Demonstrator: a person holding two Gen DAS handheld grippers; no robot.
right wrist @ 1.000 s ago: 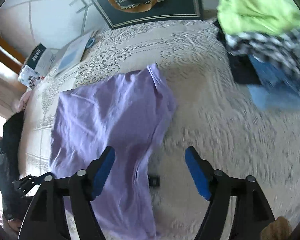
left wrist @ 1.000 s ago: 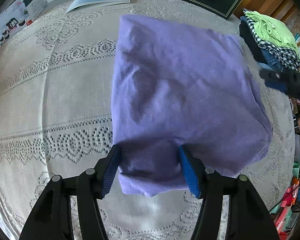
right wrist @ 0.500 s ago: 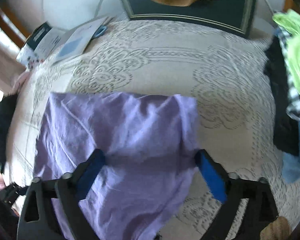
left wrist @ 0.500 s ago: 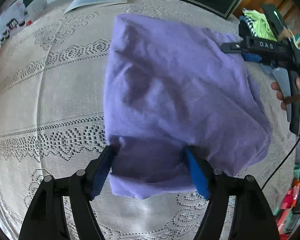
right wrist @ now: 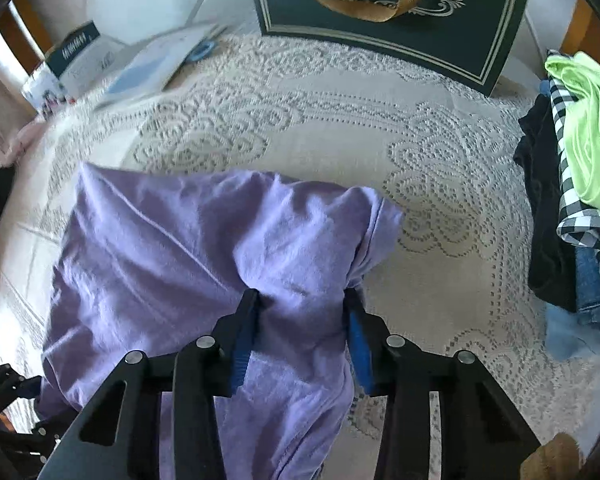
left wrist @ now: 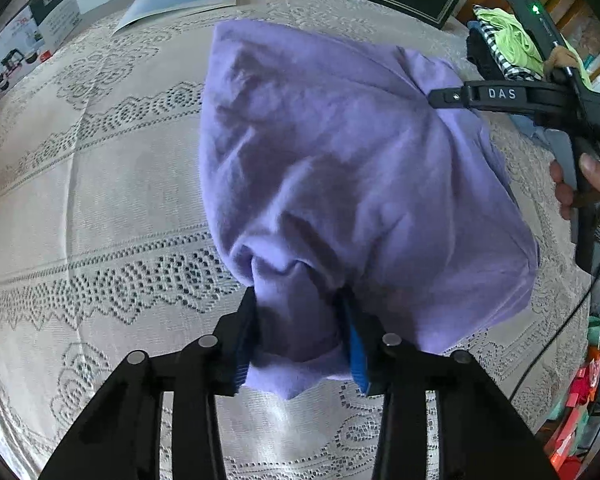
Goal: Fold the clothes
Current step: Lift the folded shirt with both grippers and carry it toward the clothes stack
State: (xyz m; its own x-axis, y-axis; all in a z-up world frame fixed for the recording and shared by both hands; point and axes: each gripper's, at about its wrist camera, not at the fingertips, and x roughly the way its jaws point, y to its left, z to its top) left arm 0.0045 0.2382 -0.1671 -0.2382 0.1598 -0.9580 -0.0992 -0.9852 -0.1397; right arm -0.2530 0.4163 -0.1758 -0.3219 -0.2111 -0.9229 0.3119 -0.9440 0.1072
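A folded lilac garment (left wrist: 340, 168) lies on the lace tablecloth (left wrist: 80, 184). My left gripper (left wrist: 300, 320) is shut on its bunched near edge. My right gripper (right wrist: 302, 320) is shut on the garment (right wrist: 204, 248) at its right side, the cloth gathered between the blue pads. In the left wrist view the right gripper (left wrist: 432, 98) reaches in from the right, with a hand on its handle. The left gripper's black frame (right wrist: 16, 396) shows at the lower left of the right wrist view.
A pile of clothes, green, checked, black and denim (right wrist: 572, 184), sits at the table's right edge. A dark gift bag (right wrist: 388, 8) stands at the back. Papers (left wrist: 180, 0) and a printed box (left wrist: 28, 40) lie at the back left.
Both grippers have closed: they were open around the garment's edges and now pinch bunched cloth. The right gripper swung from the bare tablecloth onto the garment's right side.
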